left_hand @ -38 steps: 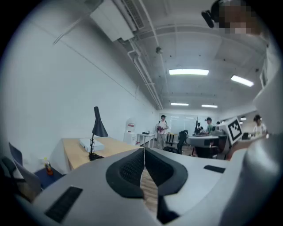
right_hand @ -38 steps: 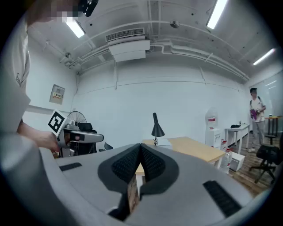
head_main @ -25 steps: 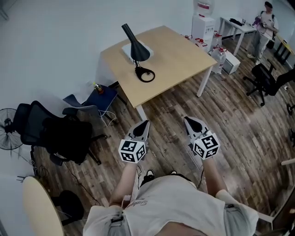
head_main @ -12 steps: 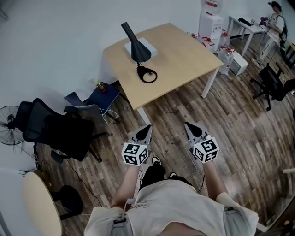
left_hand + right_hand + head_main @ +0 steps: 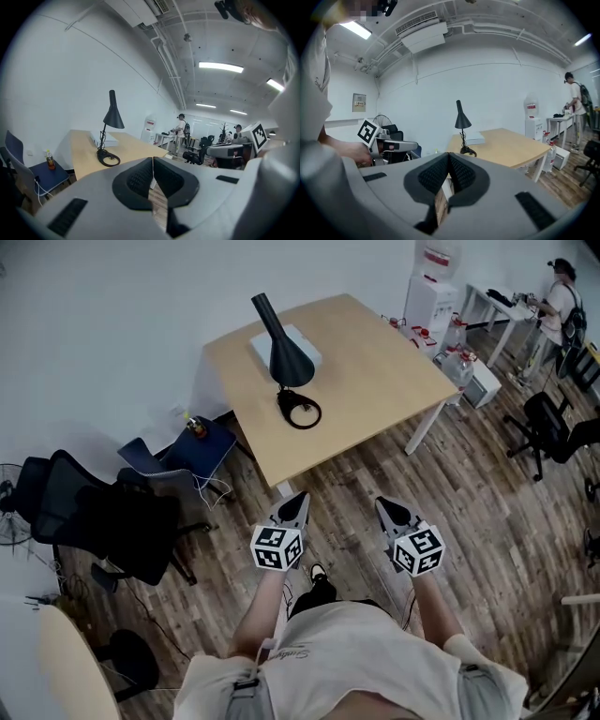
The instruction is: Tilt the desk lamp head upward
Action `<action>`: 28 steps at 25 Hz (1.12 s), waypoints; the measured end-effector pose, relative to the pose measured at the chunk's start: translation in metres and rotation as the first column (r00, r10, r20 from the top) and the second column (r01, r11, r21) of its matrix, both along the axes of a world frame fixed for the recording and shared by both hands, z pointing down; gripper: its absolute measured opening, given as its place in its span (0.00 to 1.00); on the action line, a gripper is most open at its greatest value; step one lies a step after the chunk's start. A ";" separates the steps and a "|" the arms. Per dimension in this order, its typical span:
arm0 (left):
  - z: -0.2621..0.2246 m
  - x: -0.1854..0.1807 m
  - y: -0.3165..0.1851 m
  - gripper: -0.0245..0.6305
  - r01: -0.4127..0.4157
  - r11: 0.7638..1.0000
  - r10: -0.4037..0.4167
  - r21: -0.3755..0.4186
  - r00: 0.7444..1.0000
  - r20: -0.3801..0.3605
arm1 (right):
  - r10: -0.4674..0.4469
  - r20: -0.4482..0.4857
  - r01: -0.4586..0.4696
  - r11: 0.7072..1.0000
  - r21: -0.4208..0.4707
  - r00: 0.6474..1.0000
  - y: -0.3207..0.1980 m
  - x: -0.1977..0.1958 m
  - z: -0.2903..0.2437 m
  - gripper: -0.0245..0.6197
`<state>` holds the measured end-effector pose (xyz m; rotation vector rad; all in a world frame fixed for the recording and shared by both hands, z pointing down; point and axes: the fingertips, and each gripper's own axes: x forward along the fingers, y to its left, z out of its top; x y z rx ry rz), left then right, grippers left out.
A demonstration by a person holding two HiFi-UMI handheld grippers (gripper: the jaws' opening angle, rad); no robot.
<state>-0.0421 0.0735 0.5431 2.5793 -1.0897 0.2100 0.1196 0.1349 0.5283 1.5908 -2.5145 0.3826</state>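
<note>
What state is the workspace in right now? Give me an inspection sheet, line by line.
Surface: wooden desk, mostly bare.
Job's things: black desk lamp upright near the desk's left edge, shade opening downward.
Clutter: flat white box beside the lamp.
Tools: left tool and right tool both shut, empty, held over the floor short of the desk.
Cables: white cable hanging by the blue chair.
Surroundings: black office chair, bottle on the blue chair, water dispenser, person at a far table.
</note>
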 end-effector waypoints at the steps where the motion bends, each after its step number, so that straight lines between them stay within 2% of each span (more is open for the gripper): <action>1: -0.002 -0.001 -0.010 0.06 -0.004 1.000 0.004 0.004 1.000 -0.002 | -0.002 -0.010 0.002 1.000 0.004 1.000 -0.010 -0.002 -0.003 0.03; 6: -0.012 -0.006 -0.052 0.06 -0.022 0.999 0.023 0.032 0.999 -0.023 | 0.013 -0.036 -0.012 0.999 0.043 0.999 -0.061 -0.012 -0.016 0.03; 9: -0.007 -0.014 -0.074 0.06 -0.037 0.998 0.038 0.040 0.999 -0.012 | 0.019 -0.034 -0.018 0.999 0.028 0.999 -0.085 -0.027 -0.006 0.03; 13: 0.018 -0.023 -0.091 0.06 -0.014 0.999 0.016 -0.035 0.999 0.034 | -0.002 -0.036 0.002 1.000 -0.011 0.999 -0.102 -0.040 0.006 0.03; 15: 0.026 -0.025 -0.099 0.06 -0.006 0.998 0.007 -0.063 1.000 0.022 | -0.013 -0.047 0.012 1.000 -0.020 0.999 -0.112 -0.041 0.009 0.03; 22: 0.034 -0.014 -0.134 0.06 0.011 0.994 -0.013 -0.107 1.000 -0.019 | -0.032 -0.020 0.030 0.997 -0.067 0.999 -0.155 -0.030 0.032 0.03; 28: 0.030 -0.012 -0.190 0.06 0.062 0.992 -0.059 -0.114 0.998 0.030 | -0.068 0.026 0.069 0.996 -0.057 0.997 -0.219 -0.021 0.035 0.03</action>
